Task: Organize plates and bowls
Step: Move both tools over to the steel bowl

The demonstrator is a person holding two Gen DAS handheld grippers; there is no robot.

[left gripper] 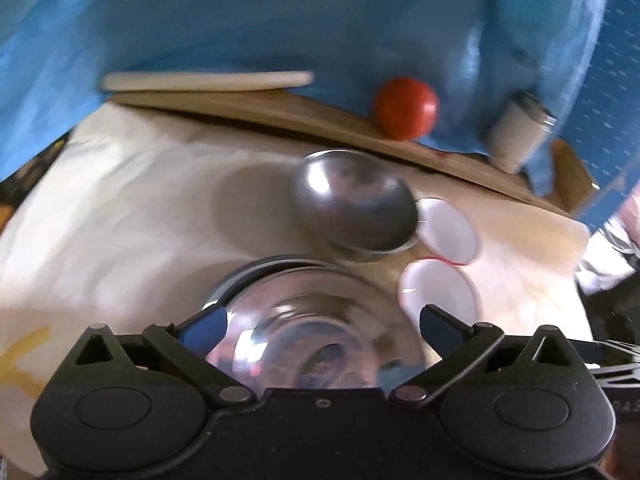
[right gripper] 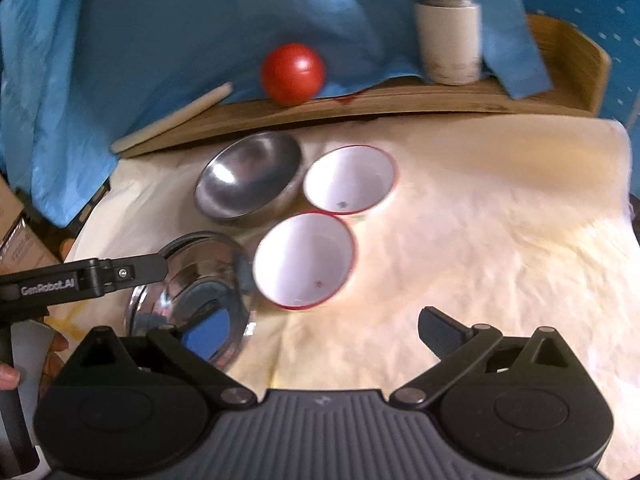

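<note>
Nearest us is the glass bowl (left gripper: 316,340), our landmark, sitting on the cream cloth (right gripper: 480,240). Our left gripper (left gripper: 320,322) has its fingers spread wide on either side of the bowl, gripping nothing yet. Our right gripper (right gripper: 326,330) hangs just right of the bowl, spread equally wide and empty.

To do this well, we judge the left fingers should come down around the rim and close slowly and squarely: glass looks slick, and the wrist picture is blurred, so we should steady first. A hasty pinch could tip the bowl into its neighbour.

Just right of the glass bowl, nearly touching it, sits one white bowl with a red rim (right gripper: 304,260); a second red-rimmed white bowl (right gripper: 350,179) lies beyond that. Directly behind the glass bowl is the steel bowl (right gripper: 248,176). We count four bowls: one glass, one steel, two white. No plate shows.

Farthest back a wooden board (right gripper: 400,100) carries one red ball (right gripper: 292,73), one white canister (right gripper: 448,32) and one pale stick (right gripper: 172,118), against blue cloth (right gripper: 160,20).
</note>
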